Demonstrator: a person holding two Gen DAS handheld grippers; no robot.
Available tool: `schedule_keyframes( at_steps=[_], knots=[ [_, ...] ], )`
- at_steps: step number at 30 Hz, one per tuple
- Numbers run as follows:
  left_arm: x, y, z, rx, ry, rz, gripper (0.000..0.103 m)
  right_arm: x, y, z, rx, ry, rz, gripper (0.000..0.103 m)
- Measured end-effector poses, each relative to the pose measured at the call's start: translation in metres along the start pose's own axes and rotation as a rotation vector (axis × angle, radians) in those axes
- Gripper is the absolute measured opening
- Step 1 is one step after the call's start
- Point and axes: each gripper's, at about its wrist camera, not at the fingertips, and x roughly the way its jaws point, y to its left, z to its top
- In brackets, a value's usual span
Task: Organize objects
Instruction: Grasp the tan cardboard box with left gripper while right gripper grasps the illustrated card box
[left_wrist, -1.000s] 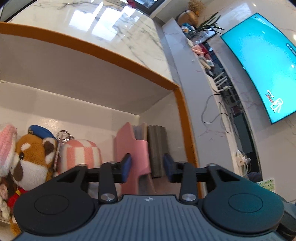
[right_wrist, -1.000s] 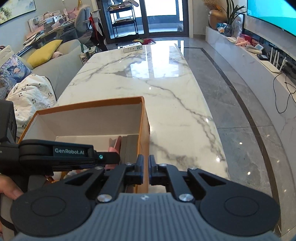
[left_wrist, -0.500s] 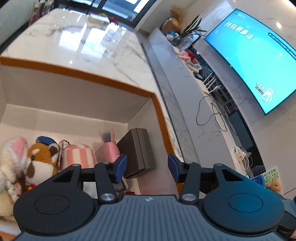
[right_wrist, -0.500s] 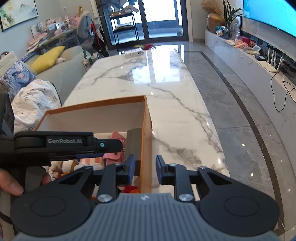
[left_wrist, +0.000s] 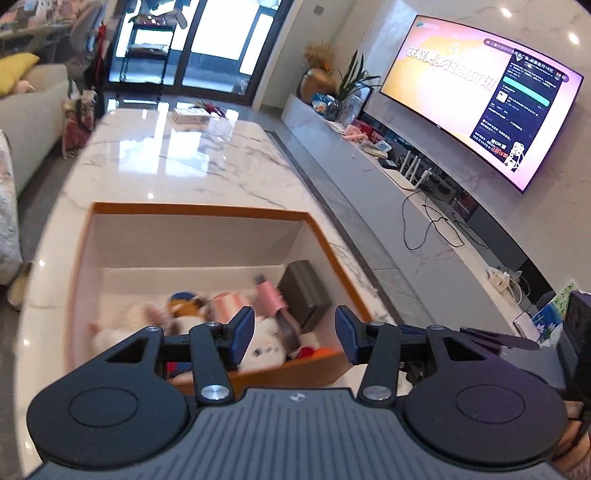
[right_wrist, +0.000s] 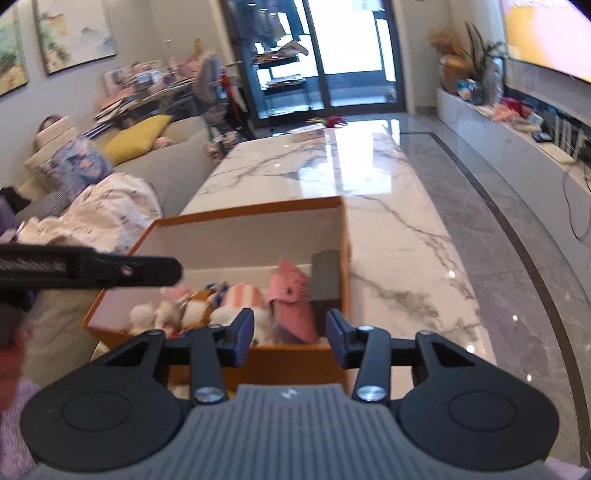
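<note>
Now | progress: orange box (left_wrist: 325, 254) ahead of and below both claws already holds plush toys (right_wrist: 177, 310), pink pouch (right_wrist: 291, 299) and grey case (right_wrist: 325, 277); marble table (left_wrist: 207, 162) beyond nearly bare, so little seems left | left gripper (left_wrist: 294, 334): released, empty | right gripper (right_wrist: 290, 334): jaws just opened, nothing between | change: both backed away from box.

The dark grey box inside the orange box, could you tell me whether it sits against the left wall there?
No, the dark grey box stands against the right wall of the orange box, beside the pink pouch.
</note>
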Motion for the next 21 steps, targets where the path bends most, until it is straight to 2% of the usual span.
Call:
schedule_keyframes(
  at_steps=[2, 6, 10, 15, 19, 21],
  knots=[
    [-0.014, 0.008, -0.01, 0.009, -0.01, 0.041, 0.056, 0.002, 0.01, -0.01, -0.038, 0.016, 0.004, 0.059],
    [-0.03, 0.023, -0.036, 0.05, -0.008, 0.146, 0.057, 0.012, 0.03, -0.039, -0.101, 0.087, 0.01, 0.06],
    [-0.04, 0.049, -0.064, 0.022, 0.03, 0.237, 0.059, 0.029, 0.048, -0.069, -0.14, 0.174, 0.008, 0.061],
    [-0.032, 0.067, -0.091, 0.058, 0.052, 0.421, 0.06, 0.04, 0.064, -0.1, -0.201, 0.218, -0.019, 0.061],
    [-0.024, 0.078, -0.103, 0.043, 0.033, 0.447, 0.068, 0.043, 0.068, -0.106, -0.204, 0.23, -0.039, 0.062],
    [-0.019, 0.081, -0.107, 0.056, 0.04, 0.451, 0.068, 0.045, 0.069, -0.106, -0.224, 0.234, -0.063, 0.069]
  ],
)
